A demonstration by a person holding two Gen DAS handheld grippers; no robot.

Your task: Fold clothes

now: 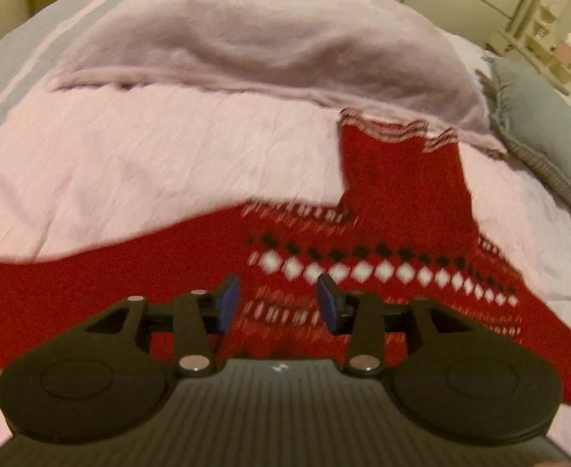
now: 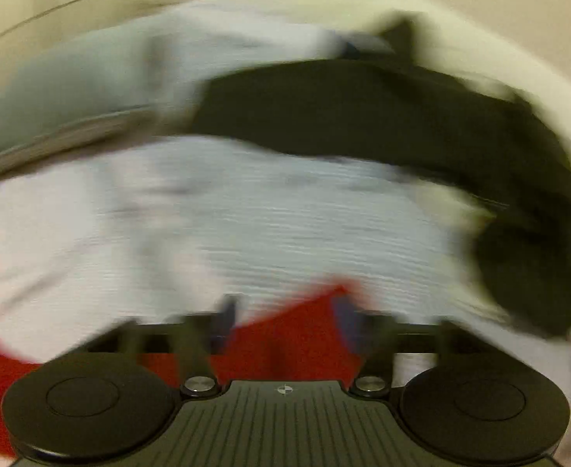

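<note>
A red knitted sweater (image 1: 382, 202) with white and black diamond bands lies spread on the pink bedsheet (image 1: 130, 163) in the left wrist view. One sleeve lies folded toward the far right, its striped cuff (image 1: 394, 128) near the blanket. My left gripper (image 1: 277, 295) hovers over the patterned band, its blue pads (image 1: 229, 301) apart with nothing pinched between them. The right wrist view is badly blurred. There my right gripper (image 2: 285, 311) stands wide open over a corner of the red sweater (image 2: 297, 334), which shows between the fingers; no grip on it is visible.
A pink fleece blanket (image 1: 246, 39) lies bunched across the far side of the bed. A grey pillow (image 1: 538, 116) sits at the right edge. A black garment (image 2: 402, 116) lies at the back right in the right wrist view, on the pale sheet (image 2: 246, 214).
</note>
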